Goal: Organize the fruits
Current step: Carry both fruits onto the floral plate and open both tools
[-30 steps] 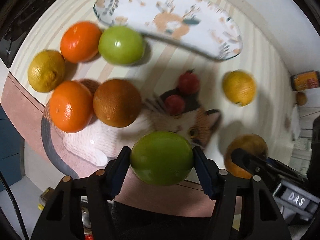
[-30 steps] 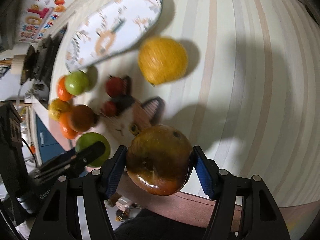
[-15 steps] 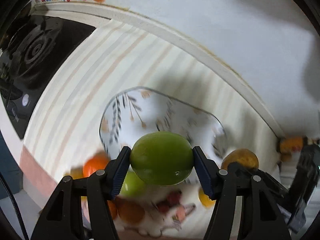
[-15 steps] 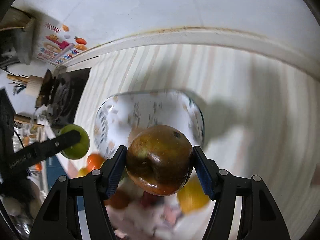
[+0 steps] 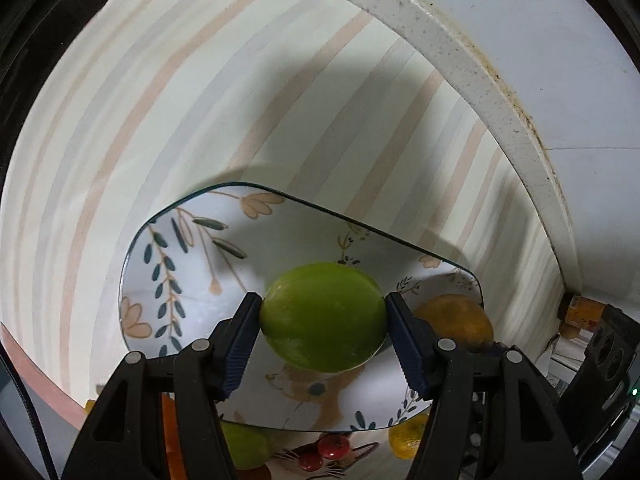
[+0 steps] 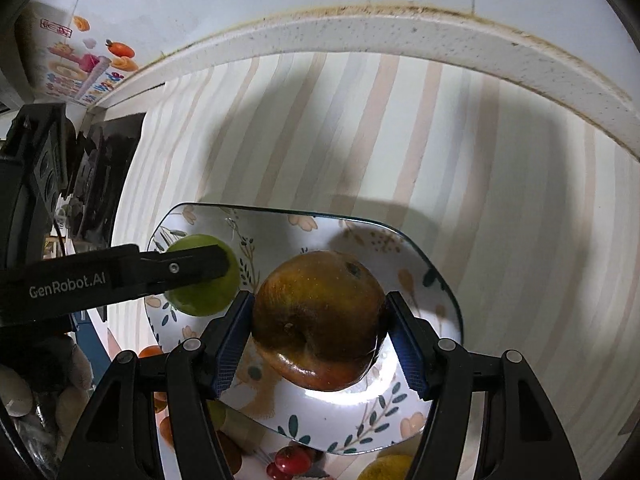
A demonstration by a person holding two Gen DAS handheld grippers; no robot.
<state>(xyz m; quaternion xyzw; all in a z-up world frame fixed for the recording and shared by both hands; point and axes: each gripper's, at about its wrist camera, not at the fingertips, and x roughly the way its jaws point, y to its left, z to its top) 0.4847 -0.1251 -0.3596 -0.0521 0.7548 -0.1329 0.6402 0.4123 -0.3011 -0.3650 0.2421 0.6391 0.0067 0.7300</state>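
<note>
So the left tongs [image 5: 323,320] are clamped on a green fruit [image 5: 323,317], holding it over the left part of the floral plate [image 5: 160,280]. You can see it from the right camera too, poking out behind the other tool's black finger. Right next to it, the right tongs [image 6: 320,326] are squeezed onto a brownish fruit [image 6: 318,320], held over the middle of the same plate. The plate sits on the striped desk [image 5: 200,100]. Near its front edge there are a couple of small red fruits [image 6: 292,458] and a yellow one [image 5: 406,440] on the desk.
</note>
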